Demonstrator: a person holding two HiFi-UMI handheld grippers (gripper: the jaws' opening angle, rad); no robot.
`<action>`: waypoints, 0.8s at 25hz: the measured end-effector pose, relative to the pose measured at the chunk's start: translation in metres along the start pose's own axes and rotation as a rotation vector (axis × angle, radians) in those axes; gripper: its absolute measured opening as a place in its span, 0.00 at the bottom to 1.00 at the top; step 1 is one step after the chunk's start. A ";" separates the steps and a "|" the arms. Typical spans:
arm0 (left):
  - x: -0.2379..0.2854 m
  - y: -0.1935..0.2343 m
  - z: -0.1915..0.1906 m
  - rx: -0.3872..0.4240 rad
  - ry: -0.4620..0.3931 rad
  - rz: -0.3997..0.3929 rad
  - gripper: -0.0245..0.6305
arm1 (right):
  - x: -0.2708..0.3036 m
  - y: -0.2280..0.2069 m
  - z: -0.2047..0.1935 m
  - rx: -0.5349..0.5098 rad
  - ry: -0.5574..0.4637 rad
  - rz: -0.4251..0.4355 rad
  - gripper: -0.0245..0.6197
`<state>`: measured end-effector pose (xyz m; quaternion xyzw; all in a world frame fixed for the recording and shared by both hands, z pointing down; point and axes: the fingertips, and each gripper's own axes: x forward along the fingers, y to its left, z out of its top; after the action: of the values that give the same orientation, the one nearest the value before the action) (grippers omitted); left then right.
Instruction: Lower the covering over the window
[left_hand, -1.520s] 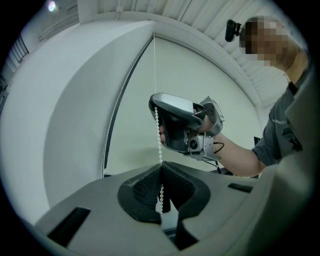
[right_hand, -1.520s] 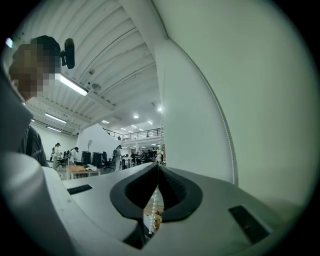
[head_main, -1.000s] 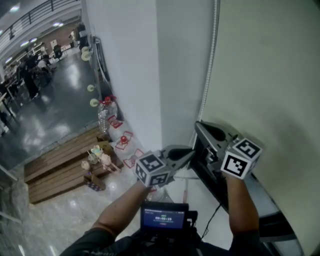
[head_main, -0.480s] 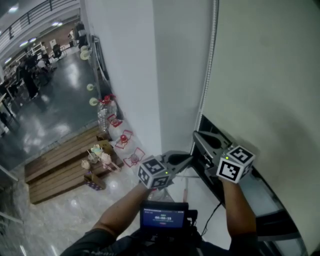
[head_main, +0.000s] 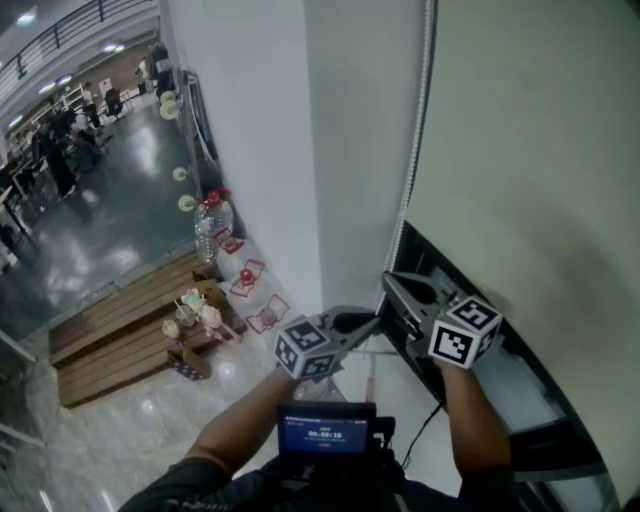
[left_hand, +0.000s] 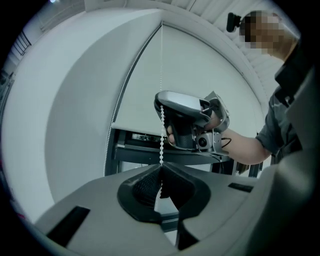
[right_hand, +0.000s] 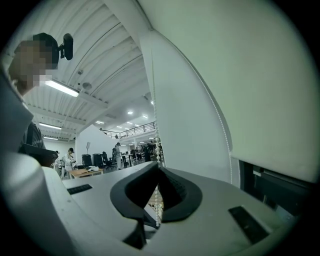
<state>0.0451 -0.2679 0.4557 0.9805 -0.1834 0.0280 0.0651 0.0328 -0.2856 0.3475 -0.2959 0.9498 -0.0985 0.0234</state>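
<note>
Two hand-held claws meet at the left edge of a pale roller blind (head_main: 520, 150), the covering to be lowered. The blind hangs just right of both claws and fills the right half of the head view. Its bottom edge slants past just beyond the right claw's tip, leaving a strip of dark window frame (left_hand: 135, 150) uncovered below it.

The left claw (head_main: 378, 320) points level toward the blind. It is clenched, and its ribbed pads pinch a white bead chain (left_hand: 161, 75). From this claw's tip the chain rises straight up, passes the nose of the other claw and runs on toward the top of the blind.

The right claw (head_main: 388, 282) sits just above and beyond the left one, their tips near each other. It is also clamped shut on the bead chain. Beads show above its tip and hang down again through the gap behind its pads.

Left of the claws, the flat face of a white pillar (head_main: 250, 150) stands close by, with its corner edge running vertically. Beyond that corner the space opens wide. A glossy floor (head_main: 110, 230) and a low wooden platform (head_main: 110, 350) lie well below and to the left. Under both claws are the person's forearms and a small lit screen (head_main: 327, 432).
</note>
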 end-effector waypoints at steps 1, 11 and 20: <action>-0.004 0.001 0.001 -0.006 0.005 0.011 0.05 | -0.001 0.000 0.000 0.003 0.003 -0.004 0.04; -0.044 0.013 0.110 0.017 -0.160 0.076 0.18 | 0.001 0.002 0.000 -0.007 -0.014 0.020 0.04; -0.023 -0.003 0.218 0.126 -0.268 0.043 0.18 | 0.001 0.008 0.001 -0.020 -0.017 0.029 0.04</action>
<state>0.0312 -0.2874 0.2380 0.9734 -0.2091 -0.0904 -0.0225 0.0273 -0.2796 0.3451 -0.2829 0.9548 -0.0864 0.0299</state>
